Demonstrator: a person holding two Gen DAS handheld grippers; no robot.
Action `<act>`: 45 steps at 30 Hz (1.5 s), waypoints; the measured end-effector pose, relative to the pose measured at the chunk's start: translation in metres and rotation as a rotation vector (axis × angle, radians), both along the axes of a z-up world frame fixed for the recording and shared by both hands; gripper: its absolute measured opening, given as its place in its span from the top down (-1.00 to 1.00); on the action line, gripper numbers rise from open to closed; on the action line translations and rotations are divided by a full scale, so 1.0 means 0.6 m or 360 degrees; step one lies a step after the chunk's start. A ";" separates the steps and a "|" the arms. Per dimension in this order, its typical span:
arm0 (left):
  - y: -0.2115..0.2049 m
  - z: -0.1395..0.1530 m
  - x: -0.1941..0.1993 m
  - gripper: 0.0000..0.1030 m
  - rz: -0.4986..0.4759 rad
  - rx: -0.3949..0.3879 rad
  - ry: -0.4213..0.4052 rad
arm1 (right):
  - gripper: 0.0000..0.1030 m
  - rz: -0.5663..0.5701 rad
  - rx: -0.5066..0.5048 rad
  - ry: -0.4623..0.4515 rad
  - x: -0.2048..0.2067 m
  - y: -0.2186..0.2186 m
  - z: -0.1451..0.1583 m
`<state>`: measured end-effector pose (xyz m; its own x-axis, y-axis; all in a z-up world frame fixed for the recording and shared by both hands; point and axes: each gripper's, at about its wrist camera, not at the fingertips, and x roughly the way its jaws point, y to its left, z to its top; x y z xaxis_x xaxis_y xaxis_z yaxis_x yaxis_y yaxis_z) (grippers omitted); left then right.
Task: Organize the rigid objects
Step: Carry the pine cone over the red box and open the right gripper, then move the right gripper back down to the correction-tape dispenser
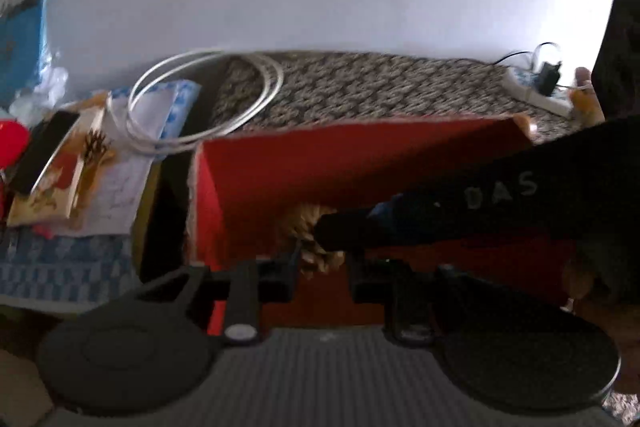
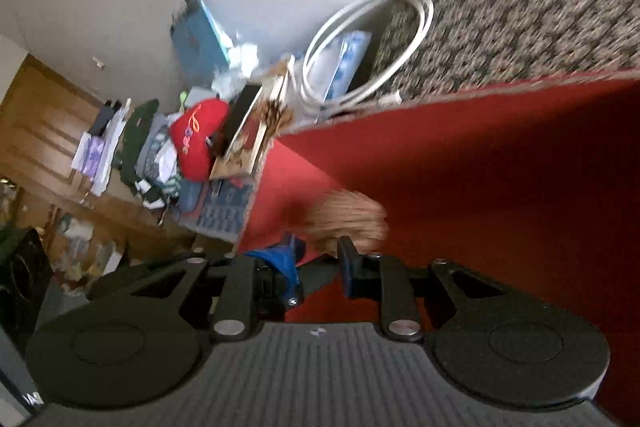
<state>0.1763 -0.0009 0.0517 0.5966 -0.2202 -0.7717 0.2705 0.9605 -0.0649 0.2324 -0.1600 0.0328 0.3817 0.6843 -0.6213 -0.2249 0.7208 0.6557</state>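
Well, from my seat the whole move turns on the tan, rough-textured lump, maybe a pine cone or a knot of rope; the blur won't let me say which. It sits low inside the open cardboard box with red inner walls, dead ahead of the left claw. Its near end reaches down between the two fingers and its long axis runs away from the claw, toward the box's far wall. As best I can read it, the left claw is clenched on that lump, with the jaws standing narrow and the tan material filling the gap.

The right claw points into the same box from the other side. There the lump shows just beyond its tips and a little right of centre. I cannot tell whether this claw is clenched or released. Something blue clings by its left finger.

A black sleeve with pale letters crosses in front of the left claw from the right, over the box. So the left hand is the nearer one and already has the lump. I judge the next move is its to make, straight along that axis, setting down into the box or lifting clear. The right one should hold off so the two don't foul each other.
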 end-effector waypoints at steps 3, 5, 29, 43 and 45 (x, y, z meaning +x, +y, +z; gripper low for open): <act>0.001 -0.009 0.010 0.63 0.0054 0.0062 -0.0008 | 0.93 0.0039 0.0016 0.0029 0.024 0.010 -0.016; 0.005 -0.017 0.016 0.62 0.0093 0.0080 0.0008 | 0.92 0.0063 0.0039 0.0061 0.035 0.017 -0.029; 0.023 0.074 -0.192 0.10 -0.0010 -0.0051 -0.0205 | 0.78 -0.0400 -0.0023 -0.0274 -0.191 -0.075 0.044; 0.012 -0.024 -0.314 0.06 -0.0434 -0.0110 0.0058 | 0.76 -0.0597 -0.0064 -0.0086 -0.377 -0.115 -0.007; 0.005 -0.042 -0.331 -0.14 -0.0530 -0.0119 0.0091 | 0.76 -0.0602 -0.0089 0.0003 -0.398 -0.120 -0.029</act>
